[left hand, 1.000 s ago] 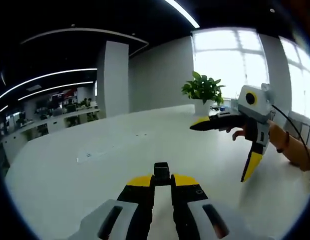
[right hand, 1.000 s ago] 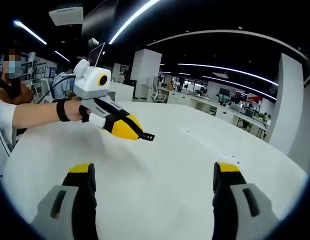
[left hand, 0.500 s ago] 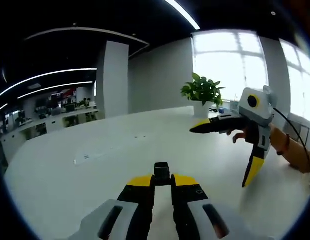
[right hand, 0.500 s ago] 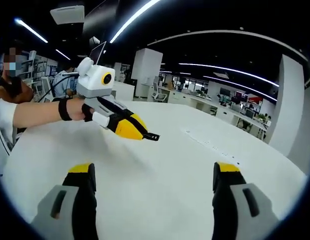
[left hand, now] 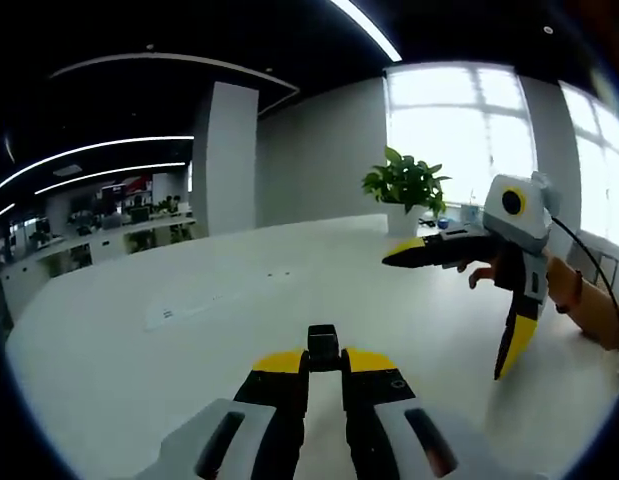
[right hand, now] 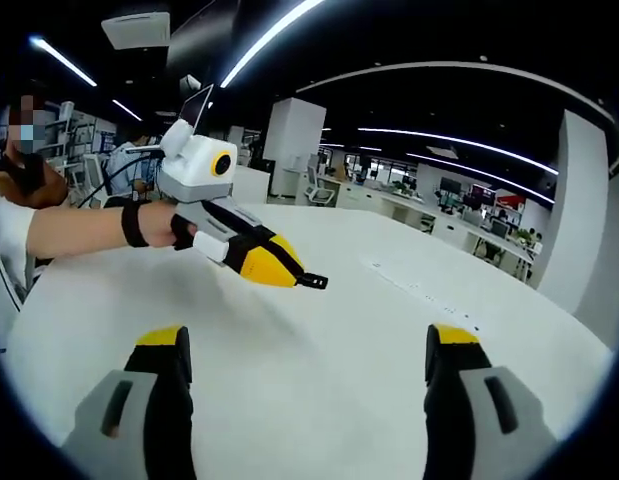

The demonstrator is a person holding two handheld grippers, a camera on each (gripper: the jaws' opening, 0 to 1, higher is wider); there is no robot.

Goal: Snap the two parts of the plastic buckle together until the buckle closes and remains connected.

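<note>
My left gripper [left hand: 323, 362] is shut on a small black buckle part [left hand: 323, 343] that pokes out past its yellow tips. In the right gripper view the left gripper [right hand: 289, 272] reaches in from the left above the white table [right hand: 319, 400], the black buckle part [right hand: 314, 282] at its tip. My right gripper [right hand: 309, 342] stands wide open with nothing between its fingers. In the left gripper view the right gripper [left hand: 451, 310] hangs open at the right, one jaw pointing left and the other down.
A potted plant [left hand: 407, 185] stands at the table's far edge by bright windows. A white pillar [left hand: 227, 155] rises behind the table. A person's forearm [right hand: 84, 225] holds the left gripper, and office desks [right hand: 459, 225] line the background.
The left gripper with the buckle part has moved rightward and nearer the middle of the right gripper view. The open right gripper has drifted slightly right and lower in the left gripper view.
</note>
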